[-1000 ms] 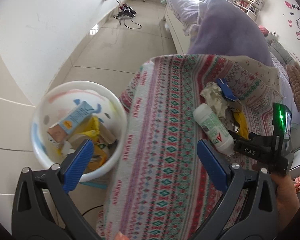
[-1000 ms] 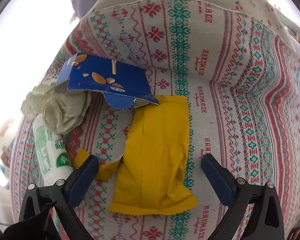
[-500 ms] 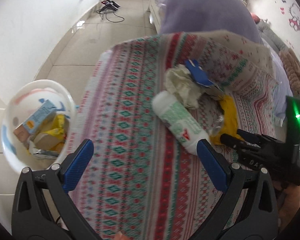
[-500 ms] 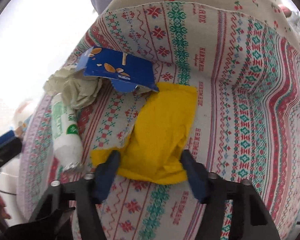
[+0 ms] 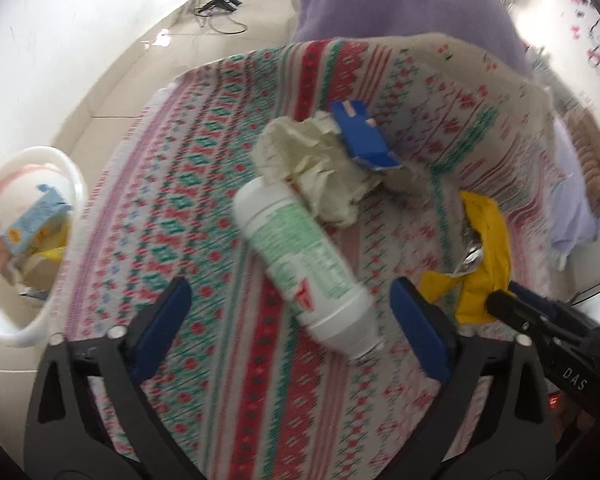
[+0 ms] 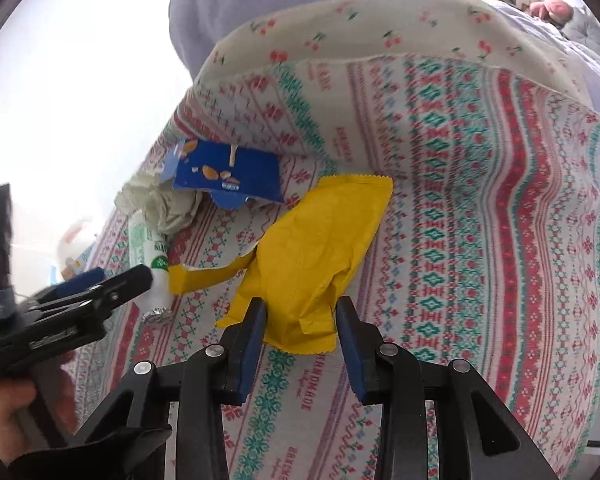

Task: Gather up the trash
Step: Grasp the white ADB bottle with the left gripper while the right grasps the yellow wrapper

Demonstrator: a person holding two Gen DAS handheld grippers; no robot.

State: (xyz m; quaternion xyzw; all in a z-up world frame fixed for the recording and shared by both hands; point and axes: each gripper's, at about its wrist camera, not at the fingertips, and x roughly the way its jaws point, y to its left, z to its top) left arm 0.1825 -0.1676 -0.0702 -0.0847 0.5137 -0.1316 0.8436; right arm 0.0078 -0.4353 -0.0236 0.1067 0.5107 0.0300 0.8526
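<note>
Right wrist view: the right gripper [image 6: 300, 320] has its blue pads [image 6: 253, 332] closing on the near end of the yellow wrapper [image 6: 320, 248], which is bunched and creased between them; the pads look to be pressing on it already. The wrapper is thin, crinkly film with a zigzag cut edge, and a loose strip trails off toward the bottle. To do this step well, I would finish the squeeze on the gathered end, not on the flat part, so the slick film does not slide out, and lift clear of the cloth before swinging toward the bin.

In the left wrist view the left gripper [image 5: 288, 312] has its jaws wide but closing, with the white plastic bottle [image 5: 304, 256] lying on its side between them and neither pad touching it yet. The bottle is a smooth, rigid cylinder with a green printed label and a crumpled foil seal at its near end; it could roll or squirt out, so the pads should meet it across the middle of the body.

Just beyond the bottle and touching it lies a crumpled pale tissue [image 5: 316, 168], soft and shapeless, with a torn blue carton piece [image 5: 360, 136] against it. All this sits on a woven patterned cloth [image 5: 204, 184] in red, green and cream. The white round bin [image 5: 60, 184], already holding boxes and wrappers, stands on the tiled floor beside the cloth's left edge.
</note>
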